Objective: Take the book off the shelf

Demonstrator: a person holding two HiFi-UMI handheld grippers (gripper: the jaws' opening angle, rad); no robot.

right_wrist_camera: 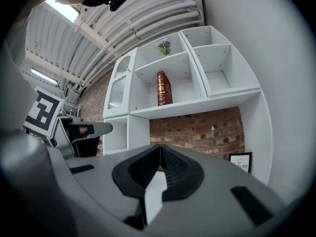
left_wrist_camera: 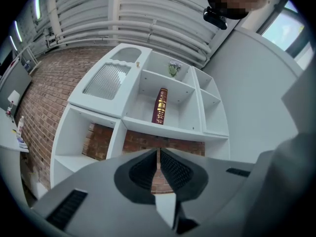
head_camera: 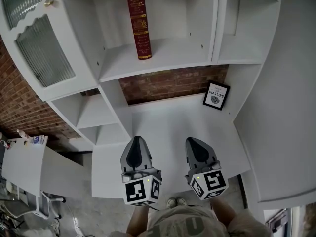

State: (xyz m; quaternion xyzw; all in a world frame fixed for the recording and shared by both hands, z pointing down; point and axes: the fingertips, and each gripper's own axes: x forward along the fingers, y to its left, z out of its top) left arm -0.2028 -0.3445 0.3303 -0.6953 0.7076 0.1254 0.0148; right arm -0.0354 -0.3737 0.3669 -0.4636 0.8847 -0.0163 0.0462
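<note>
1. Nearest, the left gripper (head_camera: pixel 137 142) and the right gripper (head_camera: pixel 197 142) are held over the white desk (head_camera: pixel 168 120), jaws pressed together, nothing gripped.
2. Farther up, the dark red book (head_camera: pixel 138 22) is seen upright on its shelf (head_camera: pixel 168 53), untouched; reaching, gripping and removal are judged outstanding.

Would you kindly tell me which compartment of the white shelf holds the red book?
The wide middle compartment, just above the brick-backed recess; only there does a book stand upright.

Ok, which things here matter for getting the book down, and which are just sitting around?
Job: book, shelf, left gripper, right gripper, both shut.
Lying about: framed print, flowers, glass door.
</note>
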